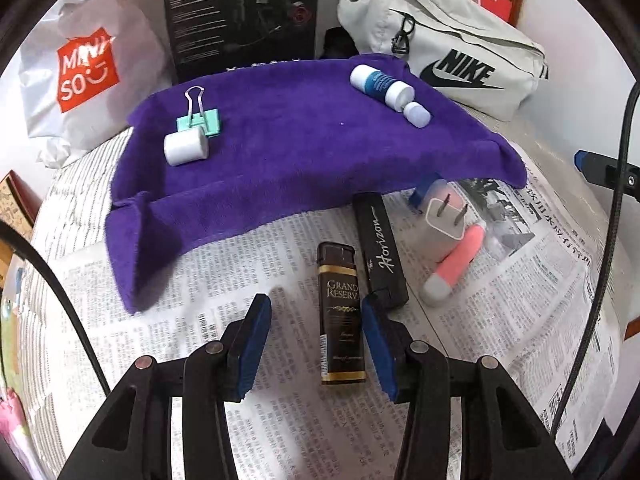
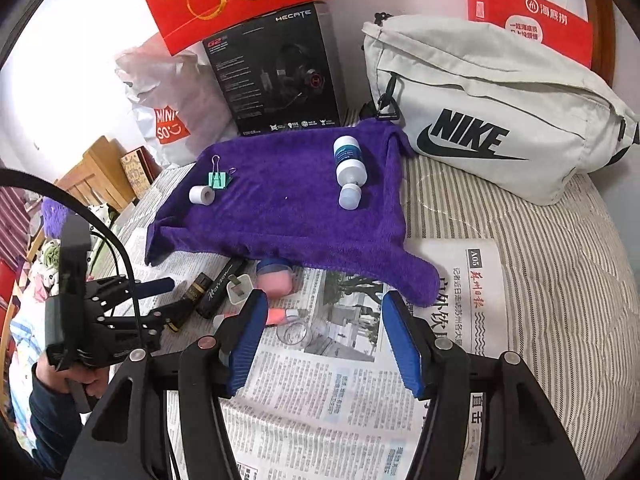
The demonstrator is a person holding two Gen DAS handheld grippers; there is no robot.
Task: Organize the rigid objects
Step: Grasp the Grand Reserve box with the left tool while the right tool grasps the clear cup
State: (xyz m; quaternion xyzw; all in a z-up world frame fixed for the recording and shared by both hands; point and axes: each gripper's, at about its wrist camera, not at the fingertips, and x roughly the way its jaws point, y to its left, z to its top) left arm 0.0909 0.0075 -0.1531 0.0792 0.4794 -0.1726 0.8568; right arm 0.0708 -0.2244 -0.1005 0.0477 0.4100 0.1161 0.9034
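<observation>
A purple towel holds a green binder clip, a white tape roll, a blue-label bottle and a small white cap. On the newspaper lie a brown Grand Reserve lighter, a black Horizon lighter, a white plug and a pink tube. My left gripper is open around the brown lighter, which lies by the right finger. My right gripper is open and empty above the newspaper.
A white Nike bag sits at the back right, a black headset box and a Miniso bag behind the towel. A clear plastic cap lies on the newspaper. The striped cover shows at right.
</observation>
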